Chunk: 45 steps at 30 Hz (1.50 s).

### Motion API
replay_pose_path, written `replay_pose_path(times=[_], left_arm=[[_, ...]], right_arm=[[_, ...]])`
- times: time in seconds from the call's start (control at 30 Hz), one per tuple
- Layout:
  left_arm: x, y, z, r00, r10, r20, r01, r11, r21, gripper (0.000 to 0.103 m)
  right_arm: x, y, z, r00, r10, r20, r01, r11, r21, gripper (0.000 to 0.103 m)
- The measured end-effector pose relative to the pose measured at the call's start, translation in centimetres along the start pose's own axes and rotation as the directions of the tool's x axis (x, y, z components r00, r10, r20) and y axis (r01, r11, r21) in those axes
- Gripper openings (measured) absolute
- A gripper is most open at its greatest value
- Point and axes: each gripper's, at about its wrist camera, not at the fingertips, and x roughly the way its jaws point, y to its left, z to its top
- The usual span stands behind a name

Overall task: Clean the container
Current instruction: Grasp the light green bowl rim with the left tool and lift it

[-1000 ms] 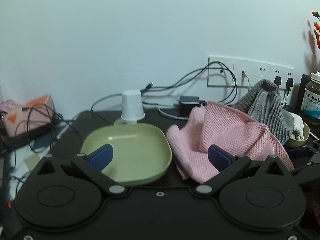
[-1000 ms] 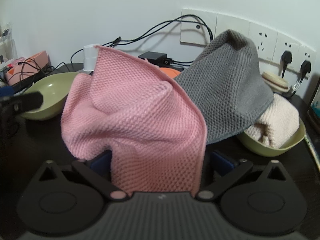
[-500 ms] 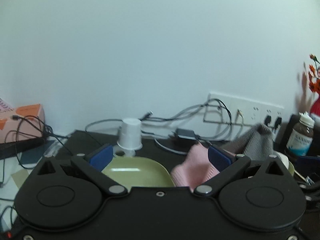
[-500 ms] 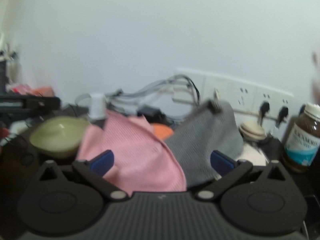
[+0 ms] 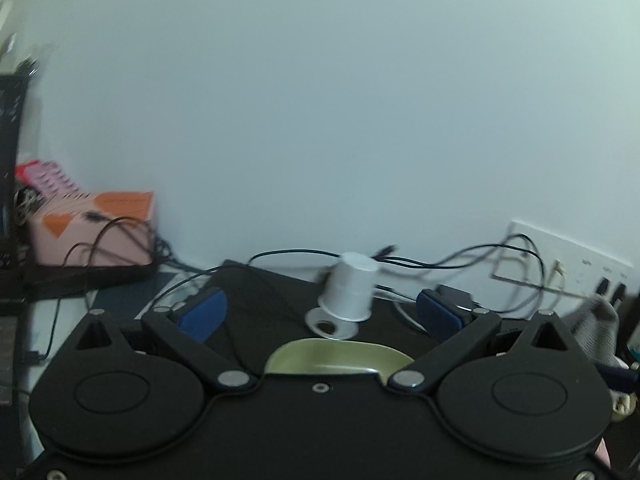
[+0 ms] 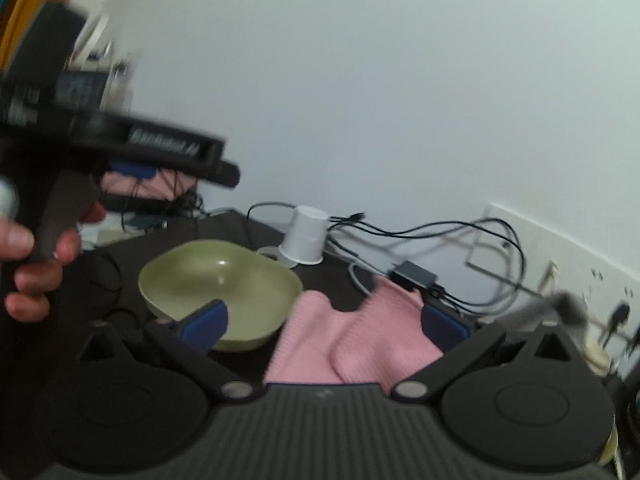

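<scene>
left wrist view: left gripper (image 5: 320, 314) fingers spread wide, nothing between; green bowl (image 5: 340, 358) just below them on black table (image 5: 260, 292), upturned white cup (image 5: 352, 292) behind it.
right wrist view: right gripper (image 6: 322, 322) fingers apart, empty; pink cloth (image 6: 352, 344) lies under them, touching green bowl (image 6: 220, 288) to its left; hand (image 6: 32, 256) grips other tool at left edge.

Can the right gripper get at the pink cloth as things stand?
Probably yes. The right gripper is open, and the pink cloth lies on the table directly ahead between its fingers, with nothing on top of it. The green bowl sits off to its left.
</scene>
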Motion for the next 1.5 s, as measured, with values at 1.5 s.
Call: replay_pose_path(times=[1.5], left_arm=[[1.2,-2.0,-1.6,0.993,-0.074,-0.088,0.083,0.991,0.101,0.103]], right_arm=[[3.4,5.4,-2.0,0.998,-0.065,-0.01,0.061,0.971,-0.232,0.102]])
